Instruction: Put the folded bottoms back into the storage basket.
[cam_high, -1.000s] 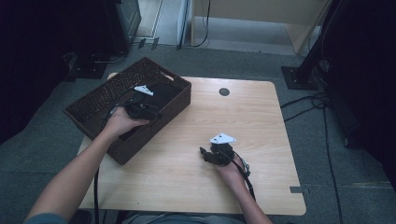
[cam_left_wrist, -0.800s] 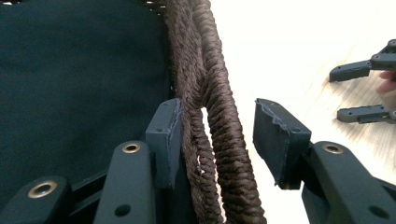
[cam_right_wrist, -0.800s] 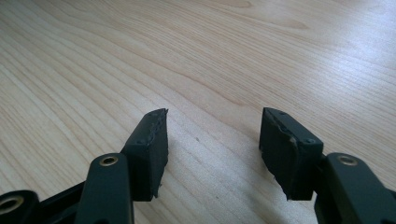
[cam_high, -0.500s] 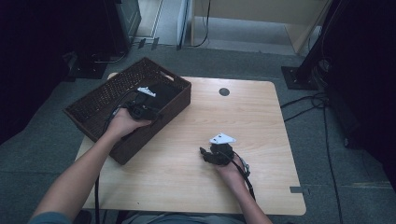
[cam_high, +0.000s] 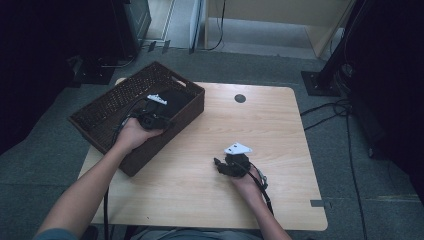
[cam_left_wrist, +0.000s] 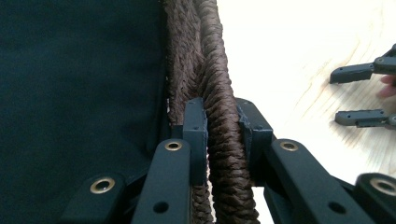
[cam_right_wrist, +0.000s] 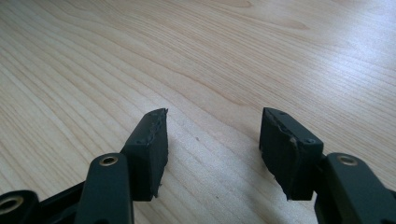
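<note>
Our grippers have black jaws with brass-ringed rivets; a grey three-cornered plate tops each, black cables trail, and our left sleeve is blue-grey.

The basket is dark brown woven fibre, its rim a thick, rough braid with a slight sheen. Inside lies smooth, matt black cloth. The table is pale wood with fine grain and a smooth satin finish. Both grippers are matt black plastic with brass-coloured rivets; the right gripper has rough-edged, rubbery pads.
</note>
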